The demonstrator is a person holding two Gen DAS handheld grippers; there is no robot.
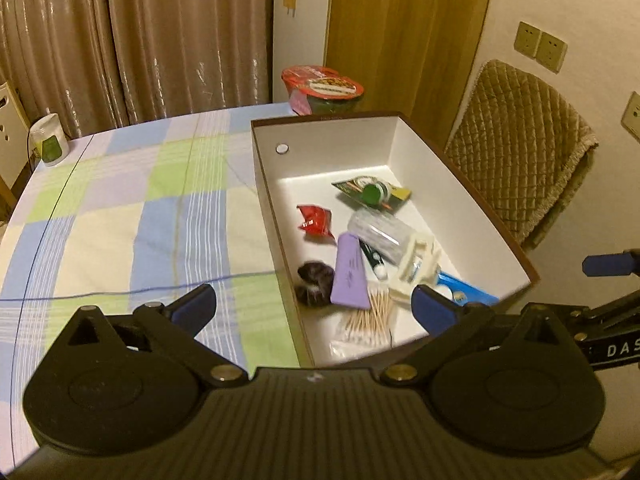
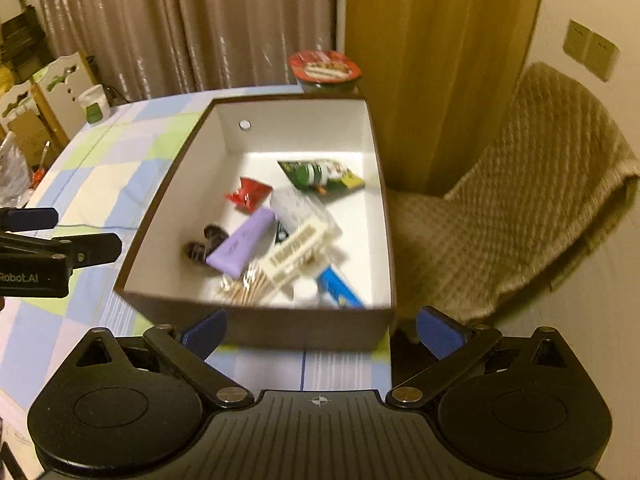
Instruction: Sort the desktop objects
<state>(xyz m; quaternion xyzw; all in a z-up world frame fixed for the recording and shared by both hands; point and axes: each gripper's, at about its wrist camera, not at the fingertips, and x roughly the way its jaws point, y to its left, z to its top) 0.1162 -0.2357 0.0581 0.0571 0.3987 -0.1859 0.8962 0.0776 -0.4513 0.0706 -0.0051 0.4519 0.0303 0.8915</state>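
Both claws, left (image 1: 314, 306) and right (image 2: 320, 330), gape empty; only right's view shows box (image 2: 256, 324) front.

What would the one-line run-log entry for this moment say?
left gripper: open, empty | right gripper: open, empty | brown white-lined cardboard box: holds lilac tube, red packet, toothpicks

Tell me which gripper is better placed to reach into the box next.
Probably the left gripper: it is open and already over the near corner of the box, just above the toothpicks and purple tube. The right gripper, also open, sits back outside the near wall.
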